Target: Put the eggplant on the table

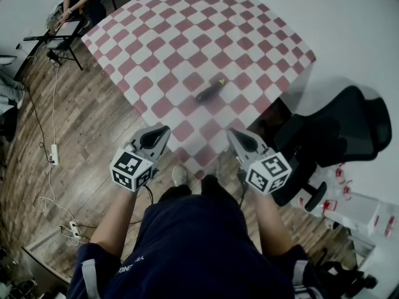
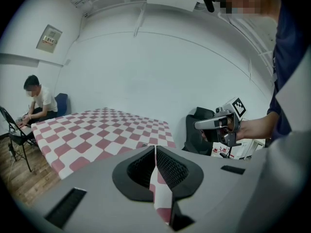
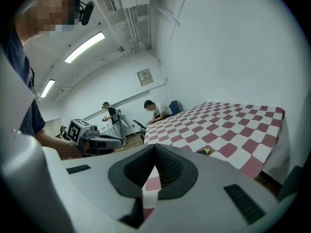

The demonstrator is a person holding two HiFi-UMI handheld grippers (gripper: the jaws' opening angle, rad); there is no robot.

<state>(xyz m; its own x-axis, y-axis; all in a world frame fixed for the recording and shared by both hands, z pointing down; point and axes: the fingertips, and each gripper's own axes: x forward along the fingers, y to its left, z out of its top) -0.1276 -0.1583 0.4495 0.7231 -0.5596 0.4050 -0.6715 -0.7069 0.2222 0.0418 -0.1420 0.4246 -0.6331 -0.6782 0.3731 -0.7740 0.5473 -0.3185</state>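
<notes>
A dark purple eggplant (image 1: 211, 90) lies on the red-and-white checkered table (image 1: 187, 36), near its front part. In the right gripper view only the eggplant's green stem end (image 3: 206, 152) peeks over the gripper body. My left gripper (image 1: 165, 129) hovers over the table's near corner, short of the eggplant, with its jaws closed together and nothing between them (image 2: 155, 148). My right gripper (image 1: 230, 131) is level with it on the right, also shut and empty (image 3: 155, 146). Each gripper shows in the other's view: the right gripper (image 2: 218, 125) and the left gripper (image 3: 95, 140).
A black office chair (image 1: 336, 136) stands right of the table's near corner. A person sits at a small desk (image 1: 65, 17) at the far left. Cables and a power strip (image 1: 53, 154) lie on the wood floor. White boxes (image 1: 361, 210) sit at the right.
</notes>
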